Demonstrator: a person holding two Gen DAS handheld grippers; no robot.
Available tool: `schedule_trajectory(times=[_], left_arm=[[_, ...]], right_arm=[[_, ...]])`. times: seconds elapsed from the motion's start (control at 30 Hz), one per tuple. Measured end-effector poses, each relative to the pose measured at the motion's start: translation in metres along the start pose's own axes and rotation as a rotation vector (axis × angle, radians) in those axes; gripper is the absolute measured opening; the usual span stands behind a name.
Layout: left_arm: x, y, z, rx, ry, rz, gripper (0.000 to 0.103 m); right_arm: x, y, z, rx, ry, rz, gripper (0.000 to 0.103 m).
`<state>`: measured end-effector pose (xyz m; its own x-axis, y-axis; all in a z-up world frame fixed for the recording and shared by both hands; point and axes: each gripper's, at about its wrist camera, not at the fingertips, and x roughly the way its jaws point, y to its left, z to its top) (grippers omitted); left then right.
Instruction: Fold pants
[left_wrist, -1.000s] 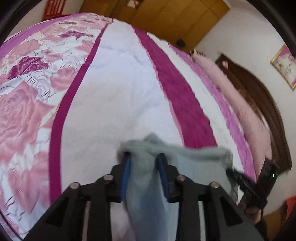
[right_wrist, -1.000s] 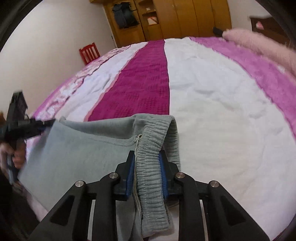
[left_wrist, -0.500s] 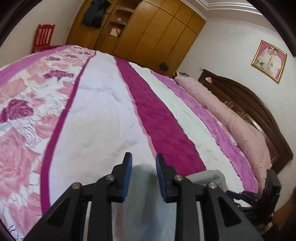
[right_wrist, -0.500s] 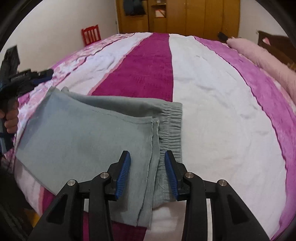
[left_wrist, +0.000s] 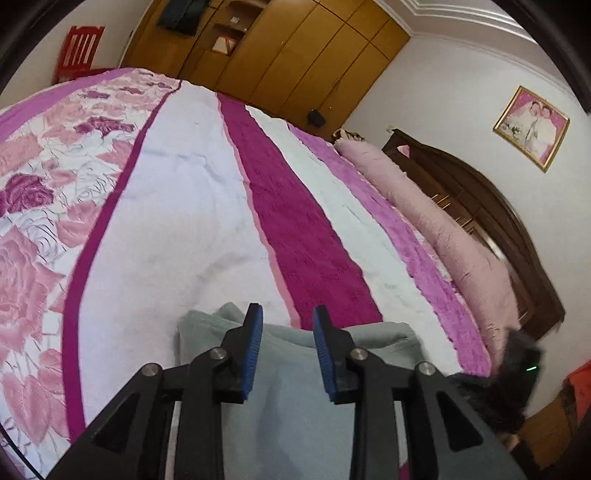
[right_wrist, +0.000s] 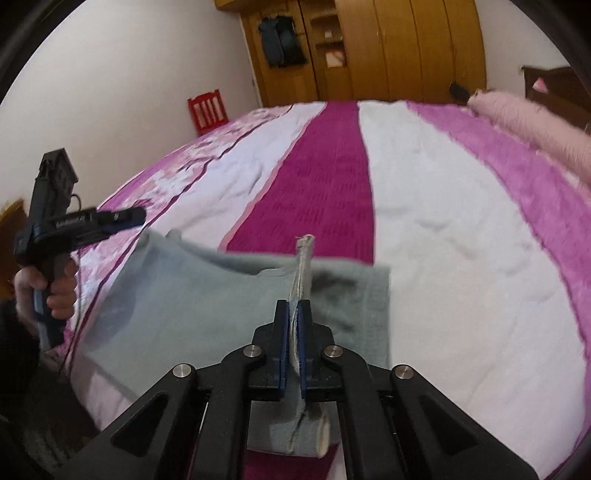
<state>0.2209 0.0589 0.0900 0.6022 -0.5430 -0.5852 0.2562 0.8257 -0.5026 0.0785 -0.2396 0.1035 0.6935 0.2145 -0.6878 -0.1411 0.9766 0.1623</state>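
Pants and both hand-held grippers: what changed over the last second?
The left hand-held gripper let go of the gray pants and lifted clear; its jaws are opening, nothing pinched. The right hand-held gripper released the waistband, then clamped a fabric edge. The pants stayed folded on the bed.

The pants (right_wrist: 177, 295) lie on the bed (right_wrist: 443, 221) at its near edge, before me. My left hand-held gripper (left_wrist: 287, 325) hangs above them; my right hand-held gripper (right_wrist: 294, 314) lies right of it. The wardrobe (right_wrist: 388, 48) stands behind the bed.
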Motion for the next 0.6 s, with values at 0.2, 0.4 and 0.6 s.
schedule_trajectory(times=[0.2, 0.4, 0.6], left_arm=[[0.013, -0.001, 0.001, -0.007, 0.017, 0.042, 0.029], [0.04, -0.008, -0.009, 0.073, 0.106, 0.123, 0.03], [0.043, -0.009, -0.014, 0.095, 0.112, 0.136, 0.033]], right_arm=[[0.028, -0.023, -0.007, 0.08, 0.111, -0.104, 0.004], [0.021, -0.027, -0.014, 0.052, 0.096, -0.156, 0.003], [0.005, -0.023, -0.005, 0.04, 0.028, -0.156, 0.003]])
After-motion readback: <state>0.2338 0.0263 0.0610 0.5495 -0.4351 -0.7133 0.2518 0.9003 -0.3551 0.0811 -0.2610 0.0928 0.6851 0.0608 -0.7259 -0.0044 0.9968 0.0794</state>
